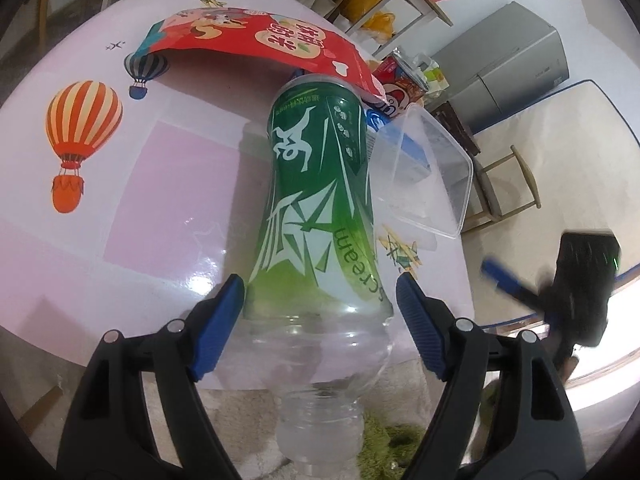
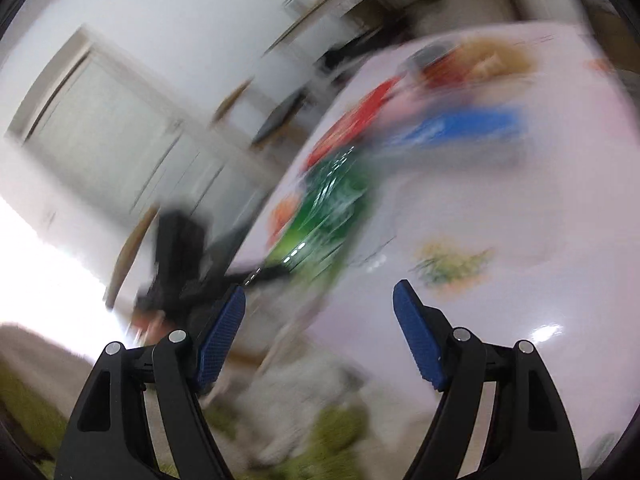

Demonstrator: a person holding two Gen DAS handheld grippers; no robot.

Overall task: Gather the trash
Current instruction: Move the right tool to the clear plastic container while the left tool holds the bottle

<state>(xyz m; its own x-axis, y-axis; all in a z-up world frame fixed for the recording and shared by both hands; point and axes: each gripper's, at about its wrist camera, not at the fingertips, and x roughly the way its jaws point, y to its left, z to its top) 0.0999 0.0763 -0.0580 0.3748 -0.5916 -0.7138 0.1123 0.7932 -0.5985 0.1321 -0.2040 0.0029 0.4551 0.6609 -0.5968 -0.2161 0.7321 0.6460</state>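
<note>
Bottle [image 1: 316, 208]: clear plastic, green glossy label, capless; lies on pink surface [image 1: 160, 200], neck over edge toward left gripper [image 1: 320, 304].
Left fingers [image 1: 222, 320]: wide apart, straddling bottle shoulder; no squeeze visible, prob. lining up grab.
Right gripper [image 2: 320, 308]: fingers apart, empty; view blurred.
Other trash: red foil bag [image 1: 256, 42], clear tub [image 1: 424, 168] just behind the bottle.

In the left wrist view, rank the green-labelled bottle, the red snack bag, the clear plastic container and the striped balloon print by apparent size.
1. Green-labelled bottle, though it lies nearest the camera.
2. Red snack bag and clear plastic container: too alike to rank.
3. Striped balloon print.
</note>
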